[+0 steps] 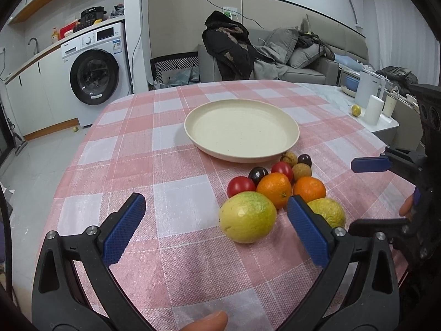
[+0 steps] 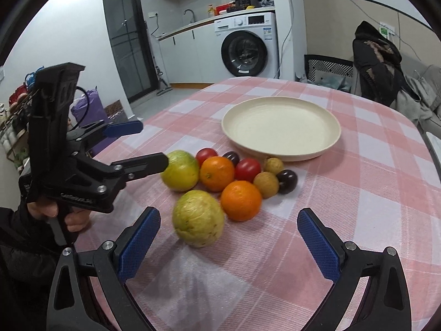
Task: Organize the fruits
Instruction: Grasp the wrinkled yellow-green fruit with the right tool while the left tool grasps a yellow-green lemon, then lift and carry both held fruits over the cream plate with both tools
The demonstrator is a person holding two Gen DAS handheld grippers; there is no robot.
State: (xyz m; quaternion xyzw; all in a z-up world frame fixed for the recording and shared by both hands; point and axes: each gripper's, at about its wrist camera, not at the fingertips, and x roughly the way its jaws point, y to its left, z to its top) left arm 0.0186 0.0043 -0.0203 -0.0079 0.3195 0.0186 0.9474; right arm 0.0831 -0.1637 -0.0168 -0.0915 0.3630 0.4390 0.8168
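A cream plate [image 1: 292, 138] [image 2: 335, 138] sits empty on the pink checked tablecloth. In front of it lies a cluster of fruit: two yellow-green guavas [image 1: 248, 216] [image 2: 198, 218], the second [image 1: 329, 211] [image 2: 180, 171], two oranges [image 1: 275, 189] [image 1: 310, 189] [image 2: 241, 200] [image 2: 217, 173], red tomatoes [image 1: 240, 186] [image 2: 247, 168], dark plums [image 1: 257, 174] [image 2: 287, 180] and brown longans [image 1: 301, 171] [image 2: 266, 184]. My left gripper [image 1: 216, 205] [image 2: 153, 144] is open and empty, just short of the near guava. My right gripper [image 2: 228, 224] is open and empty, near the other guava; one blue finger [image 1: 370, 164] shows in the left wrist view.
The table edge drops off to the left, toward a washing machine [image 1: 93, 74] [image 2: 246, 49]. A marble side table [image 1: 325, 93] at the right holds white jars and a small yellow fruit [image 1: 356, 109]. A sofa with clothes [image 1: 289, 55] stands behind.
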